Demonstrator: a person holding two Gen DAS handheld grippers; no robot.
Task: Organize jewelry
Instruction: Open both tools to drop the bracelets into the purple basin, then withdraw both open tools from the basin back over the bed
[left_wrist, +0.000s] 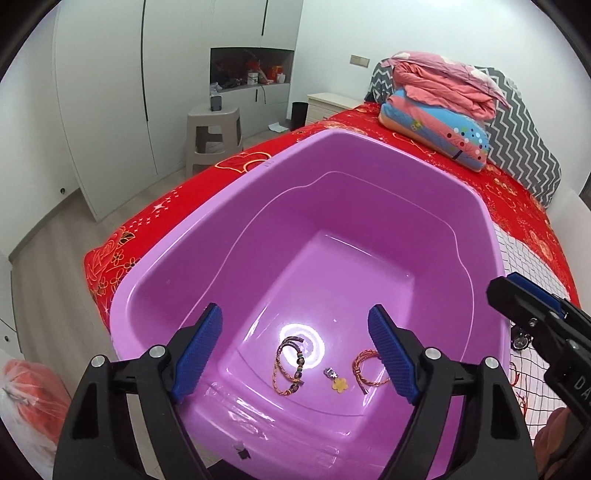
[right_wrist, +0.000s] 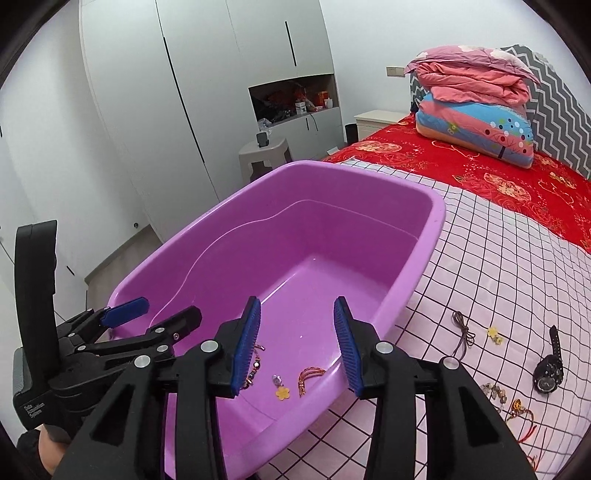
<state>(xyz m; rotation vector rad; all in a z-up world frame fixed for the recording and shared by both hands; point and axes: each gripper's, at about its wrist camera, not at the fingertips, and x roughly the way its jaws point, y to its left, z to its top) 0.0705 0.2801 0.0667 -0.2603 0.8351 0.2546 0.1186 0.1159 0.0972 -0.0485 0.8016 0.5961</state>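
Note:
A purple plastic tub sits on the bed. On its floor lie a beaded bracelet, a yellow flower charm and an orange braided bracelet. My left gripper hangs open above them, nothing between its pads. My right gripper stands open over the tub's near rim, also empty; its tip shows at the right edge. On the checked cloth lie a black watch, a brown cord, yellow flower earrings and small charms.
The white checked cloth covers the near part of a red bedsheet. Folded quilts are stacked at the headboard. A grey stool stands by white wardrobes. A plastic bag lies on the floor at lower left.

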